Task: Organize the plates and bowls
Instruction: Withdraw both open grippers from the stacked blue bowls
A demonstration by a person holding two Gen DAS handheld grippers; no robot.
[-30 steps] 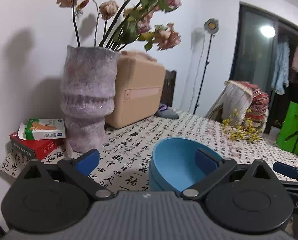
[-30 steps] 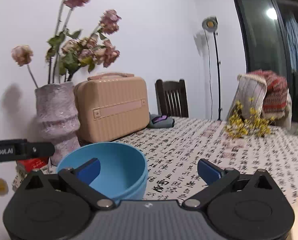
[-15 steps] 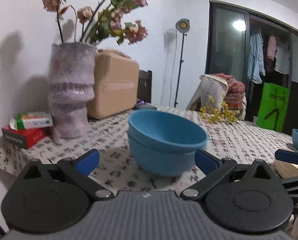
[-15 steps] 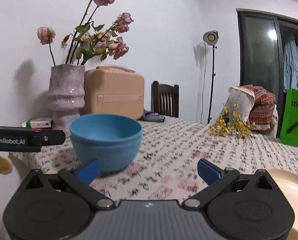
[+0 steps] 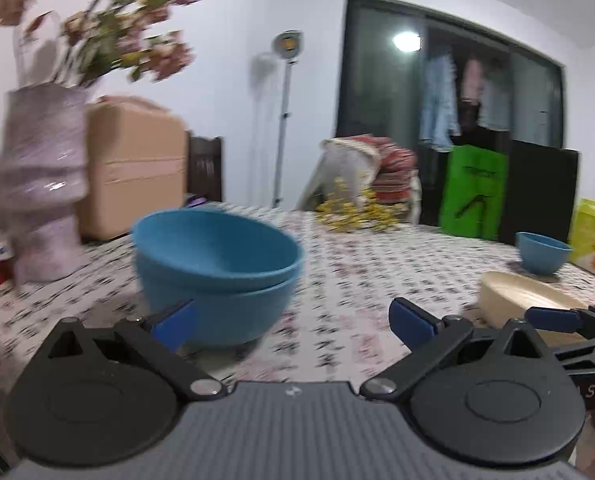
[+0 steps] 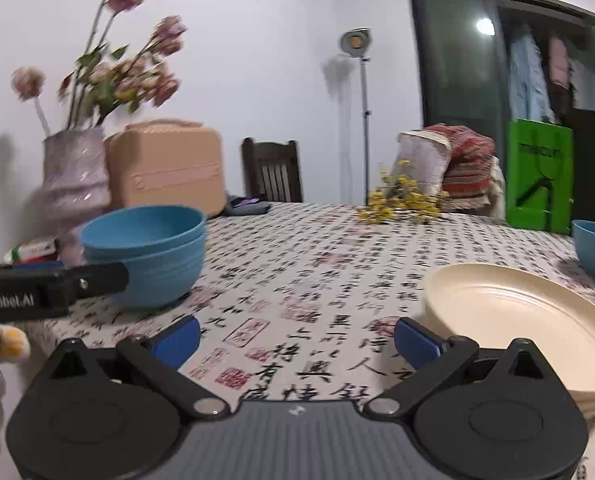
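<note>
Since the earlier frames we have pulled both grippers back from the stacked blue bowls (image 5: 217,268), which a second ago sat right between our fingers and now rest free on the counter (image 6: 317,264), and more of the room to the right has come into sight. Our left gripper (image 5: 293,320) is spread wide with nothing between its blue pads; the bowl stack stands just beyond its left fingertip (image 5: 175,322). Our right gripper (image 6: 297,338) is likewise apart and empty above the printed cloth. The stack is two matte blue bowls nested one inside the other, with the upper rim sitting slightly proud of the lower one, and faint horizontal ridges run around the lower bowl's wall (clearer from the right wrist, since the left view is blurred). It stands at the left part of the counter, near the mottled lilac vase (image 6: 75,176) and the tan case (image 6: 165,168). To the right lies a stack of cream plates (image 6: 513,324), shallow and ringed with fine concentric lines, just beyond our right fingertip (image 6: 417,342). Farther right, a smaller blue bowl (image 5: 543,252) sits alone behind the plates, well apart from the nested pair. Yellow flowers (image 6: 397,204) lie toward the far edge.
</note>
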